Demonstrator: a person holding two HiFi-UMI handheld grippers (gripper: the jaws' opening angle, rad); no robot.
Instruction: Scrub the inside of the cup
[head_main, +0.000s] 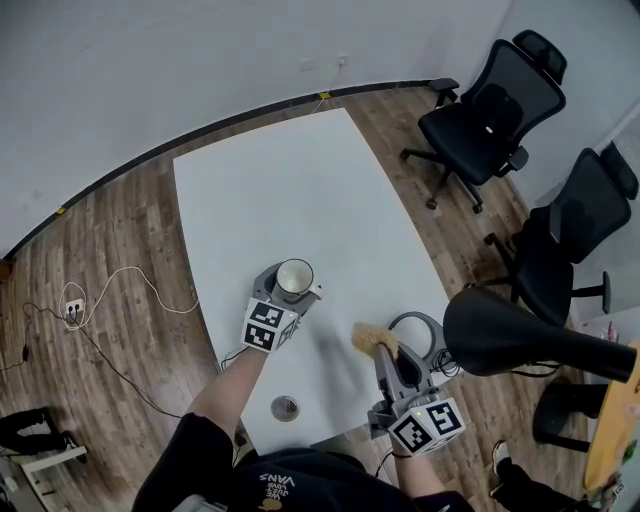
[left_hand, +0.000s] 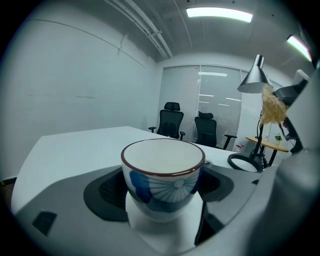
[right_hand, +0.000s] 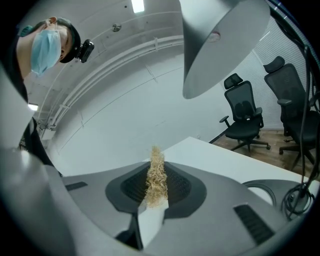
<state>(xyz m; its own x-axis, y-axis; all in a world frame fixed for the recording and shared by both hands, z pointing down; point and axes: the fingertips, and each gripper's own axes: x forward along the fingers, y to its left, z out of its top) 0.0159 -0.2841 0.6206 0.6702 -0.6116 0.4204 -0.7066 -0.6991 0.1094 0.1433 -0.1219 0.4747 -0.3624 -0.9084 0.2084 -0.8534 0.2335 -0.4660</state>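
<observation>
1. Lower centre of the head view, and we're at the approach step: the left gripper (head_main: 291, 292) is clamped round the cup (head_main: 294, 279), mouth up, over the white table (head_main: 300, 190). Whether the cup rests on the table or hangs just above it, I cannot tell.
2. Lower right of the same view now: the right gripper (head_main: 384, 352) pinches a straw-coloured scrubber (head_main: 371, 339), well apart from the cup and not inside it. No scrubbing begun yet, by my read.
3. What's around: the desk lamp (head_main: 505, 335) hangs its black shade just right of the right gripper, with its ring base (head_main: 418, 317) close behind the scrubber. Two office chairs (head_main: 488, 110) sit upper right, clear of the action, and a cable (head_main: 120, 285) trails over the floor at left.
4. On to the left gripper view: the cup (left_hand: 163, 175) sits dead centre, both jaws pressed on its sides. The blue pattern faces us, and the white inside is open with nothing in it. The scrubber (left_hand: 272, 107) floats at upper right, beside the lamp shade.
5. Right gripper view: the jaws are closed on the scrubber (right_hand: 156, 176), its tuft sticking up past the tips. The lamp shade looms across the top, and the cup is not in this view.
6. Next move, as I judge it: swing the scrubber across to the cup, over the rim and down inside, tuft first, while the left gripper holds firm. The lamp stands on the far side, so that path looks open.
</observation>
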